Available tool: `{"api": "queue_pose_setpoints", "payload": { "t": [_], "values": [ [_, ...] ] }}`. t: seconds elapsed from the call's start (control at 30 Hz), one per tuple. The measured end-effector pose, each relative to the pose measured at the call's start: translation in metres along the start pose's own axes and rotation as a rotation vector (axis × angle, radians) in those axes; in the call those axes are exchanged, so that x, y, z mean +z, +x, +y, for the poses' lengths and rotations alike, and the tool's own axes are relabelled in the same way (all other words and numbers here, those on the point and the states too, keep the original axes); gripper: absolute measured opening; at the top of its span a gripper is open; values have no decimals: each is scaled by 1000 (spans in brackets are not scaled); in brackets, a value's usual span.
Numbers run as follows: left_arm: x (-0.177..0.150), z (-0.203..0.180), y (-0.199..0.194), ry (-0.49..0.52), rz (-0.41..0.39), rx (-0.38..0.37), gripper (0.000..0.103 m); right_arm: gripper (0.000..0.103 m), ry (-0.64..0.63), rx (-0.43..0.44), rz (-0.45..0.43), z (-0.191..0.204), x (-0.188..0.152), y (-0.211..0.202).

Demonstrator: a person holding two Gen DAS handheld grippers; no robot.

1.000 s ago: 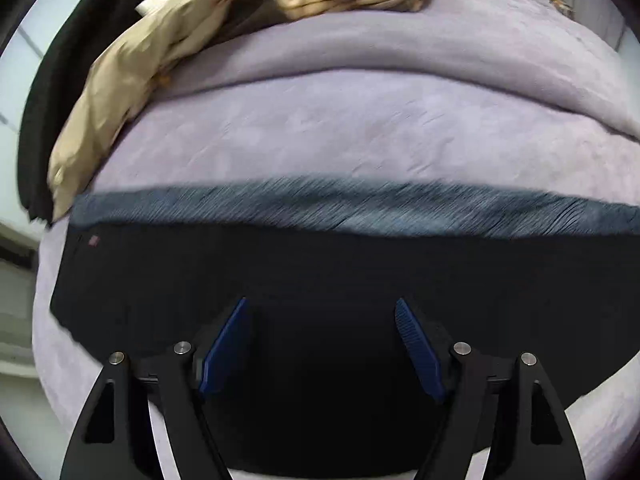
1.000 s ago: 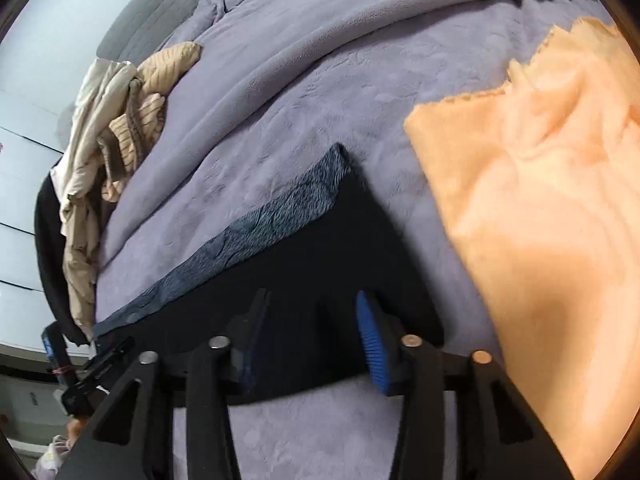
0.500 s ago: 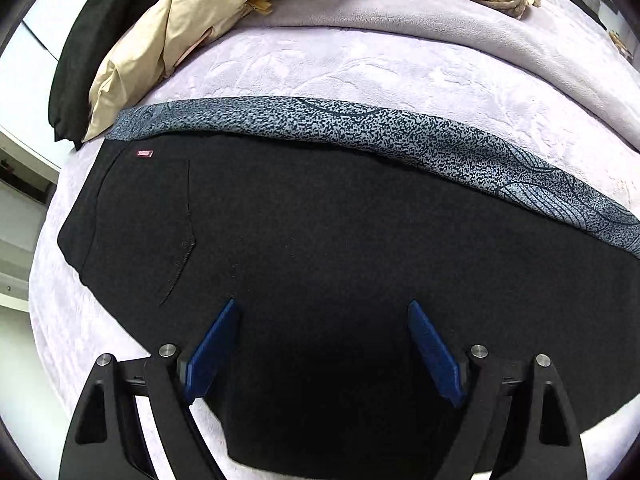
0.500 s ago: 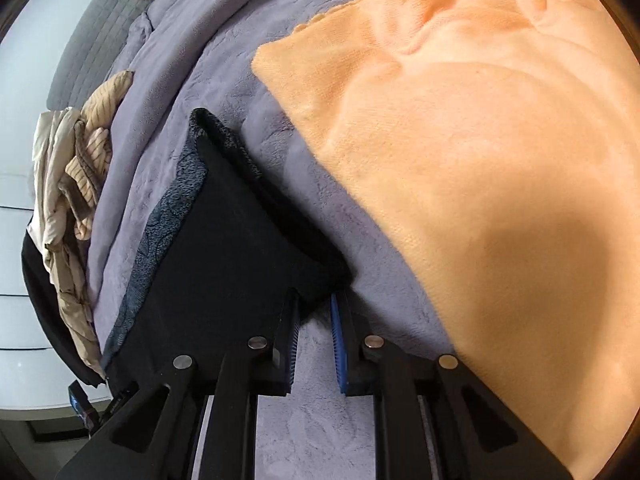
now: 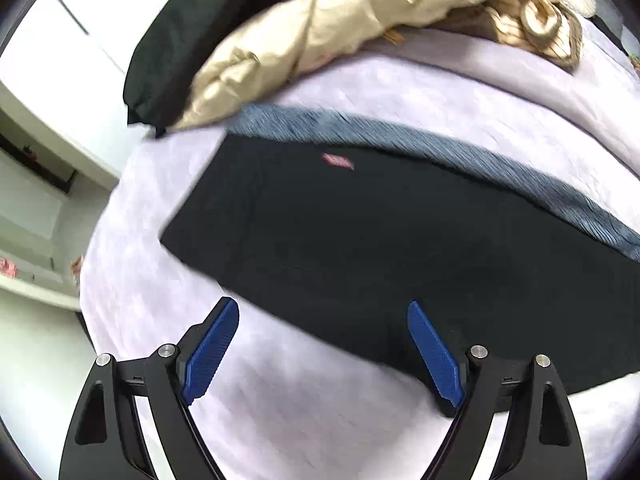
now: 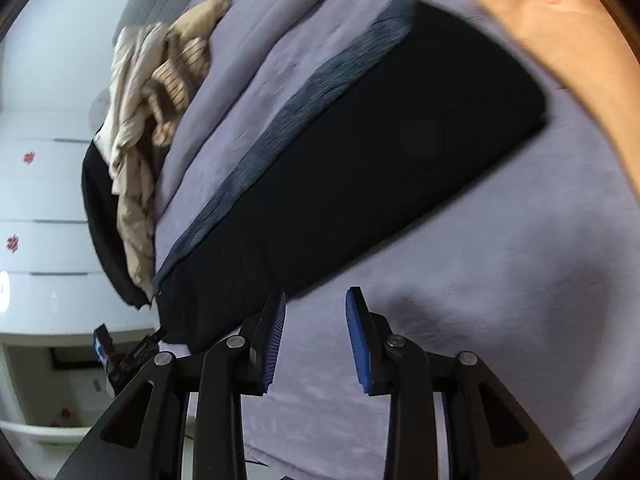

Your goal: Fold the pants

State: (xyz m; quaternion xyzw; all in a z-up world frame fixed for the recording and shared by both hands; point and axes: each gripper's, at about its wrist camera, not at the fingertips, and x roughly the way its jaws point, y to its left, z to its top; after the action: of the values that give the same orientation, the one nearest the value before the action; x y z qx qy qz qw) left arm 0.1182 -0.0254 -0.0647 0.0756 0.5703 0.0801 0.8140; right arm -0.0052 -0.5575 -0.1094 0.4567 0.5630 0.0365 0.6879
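The black pants (image 5: pixel 380 240) lie flat and folded lengthwise on the lilac bed cover (image 5: pixel 304 412), with a grey patterned strip (image 5: pixel 400 140) along their far edge and a small red label (image 5: pixel 338 161). My left gripper (image 5: pixel 324 344) is open and empty over the pants' near edge. In the right wrist view the pants (image 6: pixel 380 168) stretch from lower left to upper right. My right gripper (image 6: pixel 316 336) is open and empty, just off their near edge over the cover (image 6: pixel 480 300).
A pile of beige and striped clothes (image 5: pixel 360 16) and a black garment (image 5: pixel 208 20) lie at the far side of the bed. An orange blanket (image 6: pixel 560 32) lies beside the pants' end. White cabinets (image 6: pixel 40 200) stand past the bed edge.
My right gripper has opened from nearly shut and pulled back from the pants' end. My left gripper has moved left and back toward the near edge. Both views are motion-blurred.
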Motion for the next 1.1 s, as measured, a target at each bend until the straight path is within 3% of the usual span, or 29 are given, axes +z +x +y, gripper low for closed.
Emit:
{"api": "queue_pose_setpoints", "payload": {
  "t": [0.17, 0.3, 0.4, 0.53, 0.63, 0.73, 0.8, 0.83, 0.97, 1.03, 1.1],
  "values": [
    [37, 38, 30, 55, -48, -41, 88, 35, -165, 11, 68, 116, -17, 95],
    [55, 67, 61, 99, -71, -42, 88, 35, -371, -10, 126, 222, -17, 181],
    [53, 85, 98, 96, 5, -67, 88, 35, -552, -44, 195, 295, -13, 238],
    [44, 102, 113, 76, -20, -159, 93, 39, -828, -155, 265, 354, -7, 288],
    [43, 105, 117, 55, -24, -188, 93, 43, -963, -238, 354, 363, 1, 311],
    [42, 105, 118, 47, -33, -194, 93, 43, -990, -303, 469, 354, 10, 326],
    [42, 104, 119, 47, -37, -199, 93, 22, -1001, -399, 484, 342, 13, 336],
    [42, 104, 120, 46, -38, -201, 93, 12, -990, -447, 463, 336, 18, 341],
    [42, 105, 121, 38, -24, -184, 98, 12, -840, -543, 298, 320, 46, 343],
    [48, 109, 111, 34, -11, -189, 98, 12, -767, -504, 223, 319, 51, 323],
    [56, 106, 93, 47, -49, -227, 98, 12, -723, -422, 181, 321, 47, 299]
  ]
}}
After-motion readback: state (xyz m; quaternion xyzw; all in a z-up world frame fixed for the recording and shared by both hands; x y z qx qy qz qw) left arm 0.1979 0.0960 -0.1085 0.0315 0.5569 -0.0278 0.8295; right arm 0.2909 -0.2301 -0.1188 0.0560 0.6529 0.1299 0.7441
